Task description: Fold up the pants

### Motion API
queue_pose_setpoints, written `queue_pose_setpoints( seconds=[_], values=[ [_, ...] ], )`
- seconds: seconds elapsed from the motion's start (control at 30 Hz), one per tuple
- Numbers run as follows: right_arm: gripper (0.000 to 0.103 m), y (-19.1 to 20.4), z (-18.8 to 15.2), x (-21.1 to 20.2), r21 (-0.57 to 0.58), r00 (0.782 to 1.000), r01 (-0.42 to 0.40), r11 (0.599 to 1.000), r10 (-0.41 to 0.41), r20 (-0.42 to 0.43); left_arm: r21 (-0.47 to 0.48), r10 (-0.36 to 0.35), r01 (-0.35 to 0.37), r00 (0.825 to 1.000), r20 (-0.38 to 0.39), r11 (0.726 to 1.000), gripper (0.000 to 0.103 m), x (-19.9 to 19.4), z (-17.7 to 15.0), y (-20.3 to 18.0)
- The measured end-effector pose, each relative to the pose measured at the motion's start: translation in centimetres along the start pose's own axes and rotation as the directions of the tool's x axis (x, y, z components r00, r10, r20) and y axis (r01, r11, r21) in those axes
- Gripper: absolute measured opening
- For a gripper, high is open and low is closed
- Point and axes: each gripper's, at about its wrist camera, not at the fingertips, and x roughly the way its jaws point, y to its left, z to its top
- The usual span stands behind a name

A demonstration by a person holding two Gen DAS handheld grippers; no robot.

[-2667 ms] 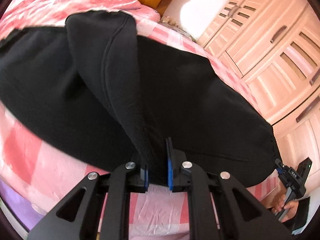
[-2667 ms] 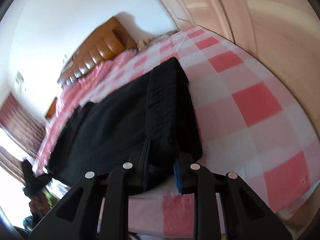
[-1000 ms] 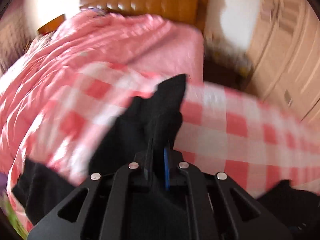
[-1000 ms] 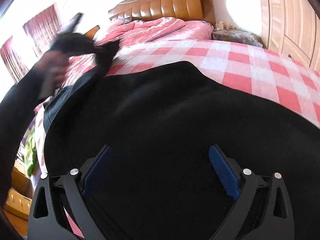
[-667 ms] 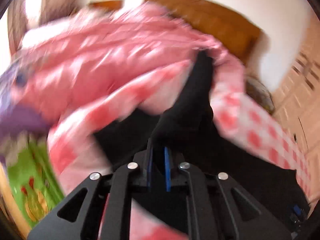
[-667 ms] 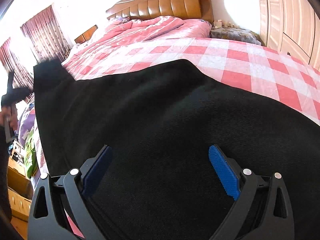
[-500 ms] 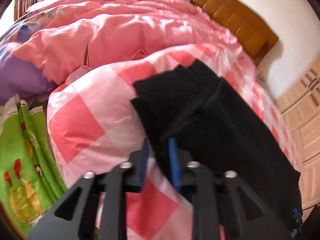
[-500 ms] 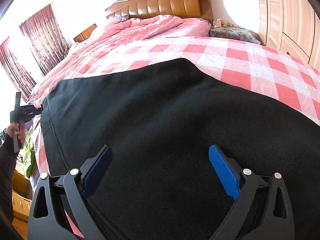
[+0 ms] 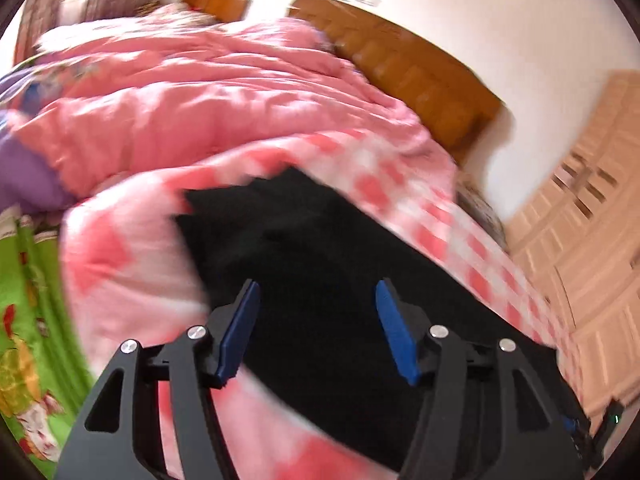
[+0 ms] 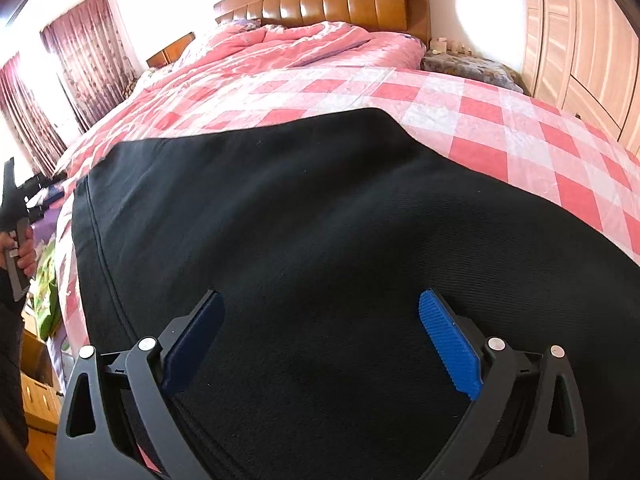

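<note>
Black pants spread flat on pink-checked bed, w/ headboard at 12 o'clock. Left gripper jaws just been opening, now apart, nothing pinched; blurry, prob. hovering over pants' edge. Right gripper spread wide above the cloth, gripping nothing.

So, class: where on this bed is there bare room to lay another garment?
Free: the checked sheet between the black pants and the wardrobe. Crowded: the bunched pink quilt below the headboard; the pants fill the near part.
</note>
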Motion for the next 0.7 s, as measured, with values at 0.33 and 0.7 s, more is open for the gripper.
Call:
queue_pose_setpoints(
  seconds=[0.33,0.7],
  values=[
    [0.099,0.0,-2.3,-1.3,-0.152,0.974,0.204,0.967,-0.216,-0.073,0.382,-0.016,0.057,0.994,-0.110,0.923,0.097,0.4,-11.4,-19.2],
    [0.099,-6.7,-8.7,-8.1,0.008,0.982,0.186,0.982,-0.186,-0.017,0.554,0.104,0.022,0.975,-0.195,0.832,0.098,2.6,-18.6,-24.6]
  ],
)
